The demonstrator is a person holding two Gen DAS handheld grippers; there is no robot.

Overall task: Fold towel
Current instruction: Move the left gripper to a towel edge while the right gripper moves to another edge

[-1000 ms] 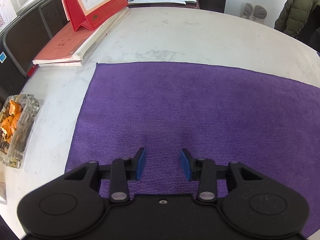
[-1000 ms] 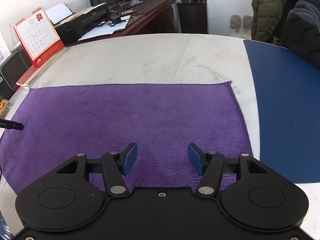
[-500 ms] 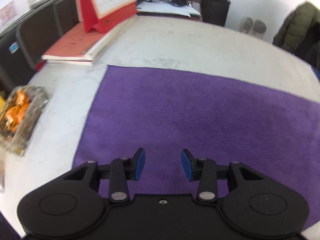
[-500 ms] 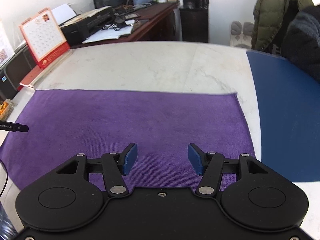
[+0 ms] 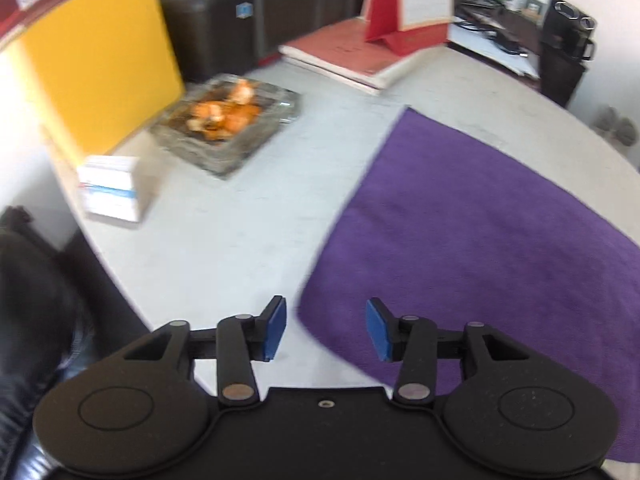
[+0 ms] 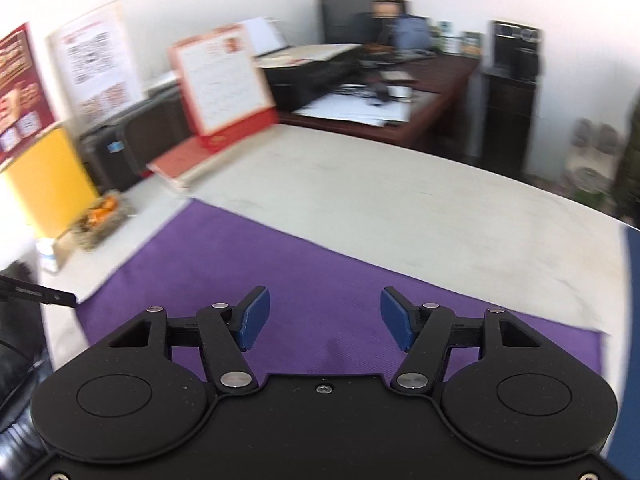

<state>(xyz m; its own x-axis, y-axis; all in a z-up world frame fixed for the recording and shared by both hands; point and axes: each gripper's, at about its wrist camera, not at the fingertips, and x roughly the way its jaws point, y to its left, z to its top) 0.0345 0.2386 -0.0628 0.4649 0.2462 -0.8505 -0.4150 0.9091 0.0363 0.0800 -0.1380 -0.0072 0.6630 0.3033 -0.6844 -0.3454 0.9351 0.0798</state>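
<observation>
A purple towel (image 5: 480, 216) lies flat and unfolded on the white table (image 5: 224, 232). My left gripper (image 5: 326, 330) is open and empty, held over the towel's near left corner. The towel also shows in the right wrist view (image 6: 280, 276). My right gripper (image 6: 324, 320) is open and empty above the towel's near edge. Both views are blurred by motion.
A glass dish with orange peel (image 5: 228, 120) and a small white box (image 5: 110, 188) sit left of the towel. A stack of books with a red desk calendar (image 5: 404, 12) stands at the far left. A blue mat (image 6: 632, 280) lies to the right.
Both grippers have swung to the left. The left one went from the towel's middle to its near left corner. The right view now faces the towel's left side. Both stay open.
</observation>
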